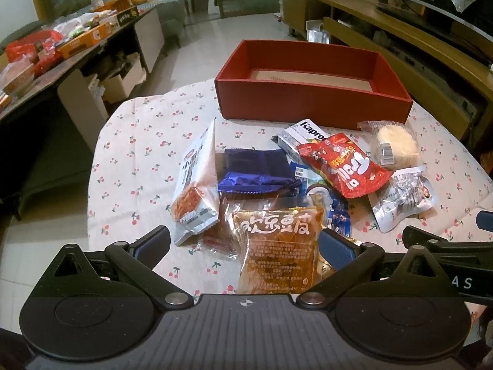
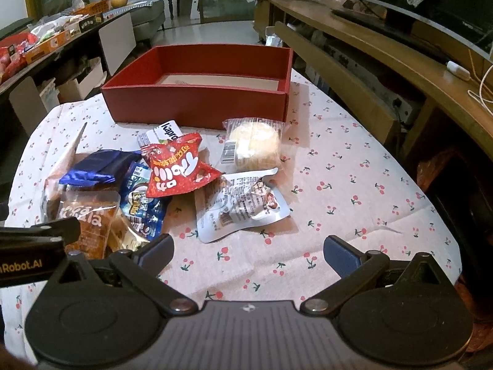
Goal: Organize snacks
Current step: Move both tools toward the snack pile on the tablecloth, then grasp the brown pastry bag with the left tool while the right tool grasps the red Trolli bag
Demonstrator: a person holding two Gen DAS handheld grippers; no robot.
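Both grippers, left gripper (image 1: 245, 243) and right gripper (image 2: 248, 251), hover with jaws spread over piled snack packets (image 1: 342, 166) before a red box (image 2: 197, 101) on a cherry-print tablecloth (image 2: 354, 185)

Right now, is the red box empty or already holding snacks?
Empty as far as visible: the red box shows only bare tan floor, and every packet lies outside on the tablecloth.

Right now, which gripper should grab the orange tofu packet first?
Left. The left gripper is open with the orange tofu packet between its fingers; the right gripper is open over bare tablecloth.
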